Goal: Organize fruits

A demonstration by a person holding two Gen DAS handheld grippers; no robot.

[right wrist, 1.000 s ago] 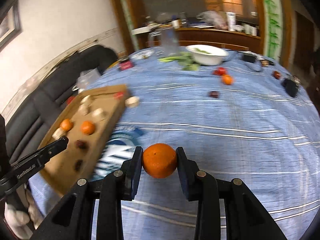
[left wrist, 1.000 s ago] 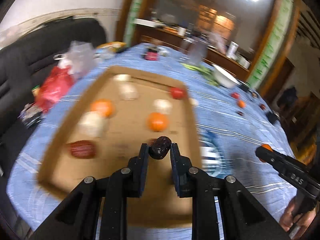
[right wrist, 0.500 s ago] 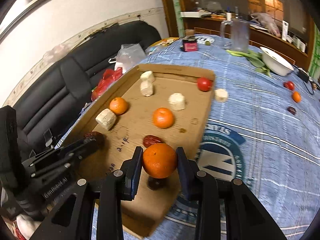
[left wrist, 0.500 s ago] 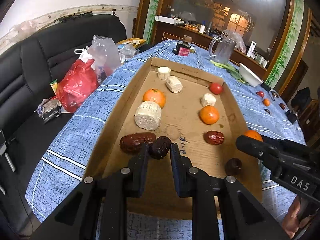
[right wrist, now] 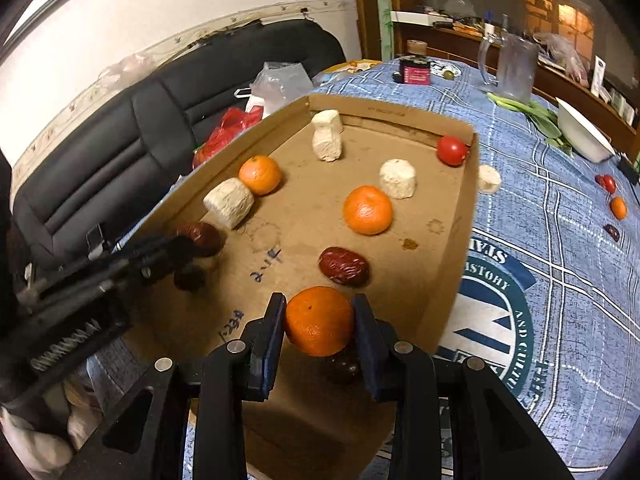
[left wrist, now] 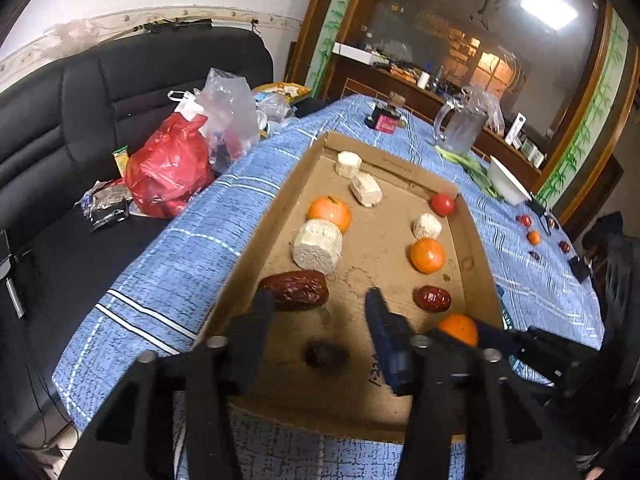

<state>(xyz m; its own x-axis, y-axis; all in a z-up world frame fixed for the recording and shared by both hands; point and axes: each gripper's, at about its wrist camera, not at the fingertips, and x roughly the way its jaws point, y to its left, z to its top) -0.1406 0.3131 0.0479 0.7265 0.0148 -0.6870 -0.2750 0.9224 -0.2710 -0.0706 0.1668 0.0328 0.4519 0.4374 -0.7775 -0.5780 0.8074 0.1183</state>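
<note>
A shallow cardboard tray (left wrist: 476, 256) (right wrist: 460, 240) lies on the blue tablecloth and holds oranges, red dates, white chunks and a tomato. My left gripper (left wrist: 320, 320) is open over the tray's near left part, and a small dark date (left wrist: 322, 354) lies on the tray floor below its jaws, next to a big red date (left wrist: 296, 290). My right gripper (right wrist: 320, 322) is shut on an orange (right wrist: 320, 320) (left wrist: 458, 328), held above the tray's near right corner, over a dark date (right wrist: 344, 366). The left gripper (right wrist: 152, 256) shows at the left of the right wrist view.
Loose on the cloth right of the tray are a white chunk (right wrist: 488, 179), tomatoes, a small orange (right wrist: 618, 207) and dates. A glass jug (right wrist: 514, 72), a white bowl (right wrist: 584, 136) and greens stand at the far end. A black sofa (left wrist: 80, 120) with plastic bags lies left.
My left gripper has opened and let go of the small dark date, which now lies in the tray. My right gripper has carried the orange further over the tray's near corner.
</note>
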